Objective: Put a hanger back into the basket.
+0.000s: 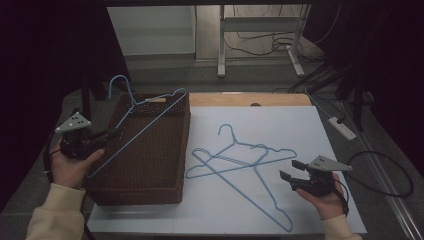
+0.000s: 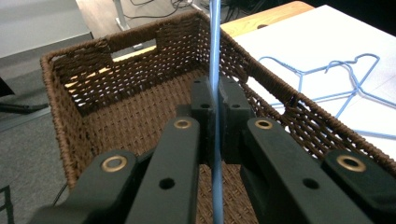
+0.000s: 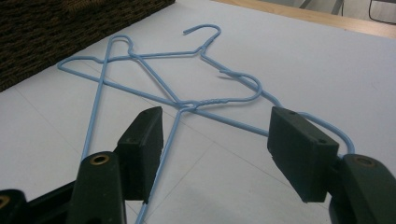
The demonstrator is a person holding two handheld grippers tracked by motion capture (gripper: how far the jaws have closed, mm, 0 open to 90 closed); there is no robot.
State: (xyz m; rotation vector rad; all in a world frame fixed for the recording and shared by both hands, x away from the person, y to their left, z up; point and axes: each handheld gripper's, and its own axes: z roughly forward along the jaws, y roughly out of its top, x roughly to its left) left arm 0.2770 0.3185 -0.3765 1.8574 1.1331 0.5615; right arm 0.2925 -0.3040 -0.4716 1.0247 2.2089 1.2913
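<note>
Over the woven basket [image 1: 150, 150], the left gripper [image 2: 214, 100] pinches the blue wire of a hanger [image 1: 150, 117], jaws pressed together on the thin rod. That hanger lies tilted across the basket's rim, hook up. Wire like this looks light, springy and slick (it may swivel in a narrow pinch), so a straight run suits best. Right gripper [image 1: 294, 170] hovers spread near two hangers [image 1: 235, 157] crossed on the white mat [image 1: 300, 130].

A lab or test room: a white-topped work table [image 1: 300, 125] at the frame's centre, a metal desk frame [image 1: 260, 45] at the top, loose cables [image 1: 265, 42] and a power strip [image 1: 342, 127] on the grey floor at right.
</note>
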